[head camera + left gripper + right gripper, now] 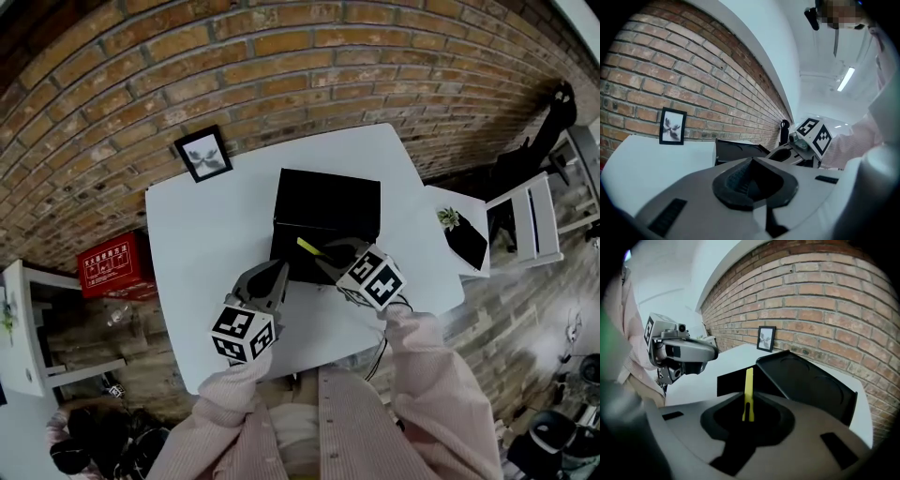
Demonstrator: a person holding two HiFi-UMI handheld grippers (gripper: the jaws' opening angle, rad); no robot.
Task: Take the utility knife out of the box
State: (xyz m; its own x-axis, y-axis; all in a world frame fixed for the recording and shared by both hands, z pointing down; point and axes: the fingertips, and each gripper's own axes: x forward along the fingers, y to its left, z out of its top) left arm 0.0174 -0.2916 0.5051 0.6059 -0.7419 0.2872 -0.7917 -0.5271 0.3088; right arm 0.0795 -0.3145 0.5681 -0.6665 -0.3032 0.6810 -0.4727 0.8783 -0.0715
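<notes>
From above, a black box (328, 211) sits in the middle of a white table (206, 234), and everything else is easiest placed from it. The right gripper (330, 255) is at the box's near edge, clamped on the yellow utility knife (309, 247), which slants across that edge. The left gripper (277, 277) is at the box's near left corner, just beside it. Beyond the box's far left corner a framed picture (203, 154) leans on the brick wall (234, 66). A red box (114, 265) stands off the table, well to the left of the black box.

In the left gripper view, the left gripper (750, 187) has its jaws together with nothing between them. The box (738, 150) lies just ahead. The right gripper (780, 153) is at the box's right side, and the framed picture (672, 126) is to the left of the box, against the bricks.

In the right gripper view, the right gripper (749, 420) pinches the lower end of the utility knife (748, 390), and the yellow strip stands straight up from the jaws. The box (806, 380) is right behind the knife, and one dark flap reaches out to the left past it. The left gripper (701, 352) hangs in the air to the left of the box, apart from it. The framed picture (766, 339) stands beyond the box.
</notes>
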